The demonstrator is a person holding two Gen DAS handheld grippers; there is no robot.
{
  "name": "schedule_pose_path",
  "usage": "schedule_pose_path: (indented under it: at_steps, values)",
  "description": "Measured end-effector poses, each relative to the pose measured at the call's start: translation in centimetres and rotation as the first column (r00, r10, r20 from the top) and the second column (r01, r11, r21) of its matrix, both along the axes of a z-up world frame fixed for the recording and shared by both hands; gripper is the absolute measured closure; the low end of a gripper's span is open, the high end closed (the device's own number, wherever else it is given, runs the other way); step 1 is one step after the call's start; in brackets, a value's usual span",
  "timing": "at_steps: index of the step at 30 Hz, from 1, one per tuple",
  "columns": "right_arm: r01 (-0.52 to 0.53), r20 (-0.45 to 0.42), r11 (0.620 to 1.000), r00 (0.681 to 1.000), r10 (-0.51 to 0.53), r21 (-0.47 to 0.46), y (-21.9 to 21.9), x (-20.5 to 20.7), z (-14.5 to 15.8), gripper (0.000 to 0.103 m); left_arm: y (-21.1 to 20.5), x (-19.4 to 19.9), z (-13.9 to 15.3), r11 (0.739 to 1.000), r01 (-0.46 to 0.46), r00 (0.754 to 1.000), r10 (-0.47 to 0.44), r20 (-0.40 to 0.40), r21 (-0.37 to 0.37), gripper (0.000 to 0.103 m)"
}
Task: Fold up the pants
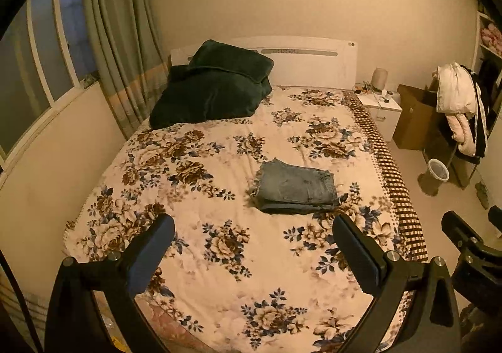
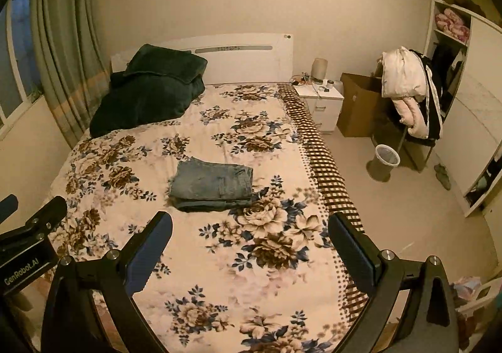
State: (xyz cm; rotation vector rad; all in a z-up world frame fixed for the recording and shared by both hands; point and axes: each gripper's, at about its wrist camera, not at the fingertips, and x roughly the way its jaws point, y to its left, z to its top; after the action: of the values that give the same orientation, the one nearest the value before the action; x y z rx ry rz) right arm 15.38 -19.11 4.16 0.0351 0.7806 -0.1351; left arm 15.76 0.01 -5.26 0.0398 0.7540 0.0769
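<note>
Faded blue-grey denim pants (image 1: 296, 188) lie on a cream bedspread (image 1: 219, 243) printed with brown and navy roses — its side border (image 2: 326, 177) checked brown and white — beside a dark green blanket (image 1: 213, 86).

Pants (image 1: 296, 188) mid-bed (image 1: 194, 259), blanket (image 1: 210, 86) behind.

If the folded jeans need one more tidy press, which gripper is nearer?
Marginal call: the right gripper. The folded blue denim jeans lie almost straight ahead of it, but off to the right of the left gripper. Both jaws open, empty, above the floral bedspread.
</note>
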Motion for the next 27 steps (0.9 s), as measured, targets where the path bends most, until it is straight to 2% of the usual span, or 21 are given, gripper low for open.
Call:
schedule_pose_path:
  at_steps: [27]
  values:
    - [-0.01,-0.002,1.0,1.0,0.01,0.003,0.66,-0.34,-0.51,0.002,0.17,0.09,0.16,1.0,0.003,1.0,-0.003,0.002,0.004,0.0]
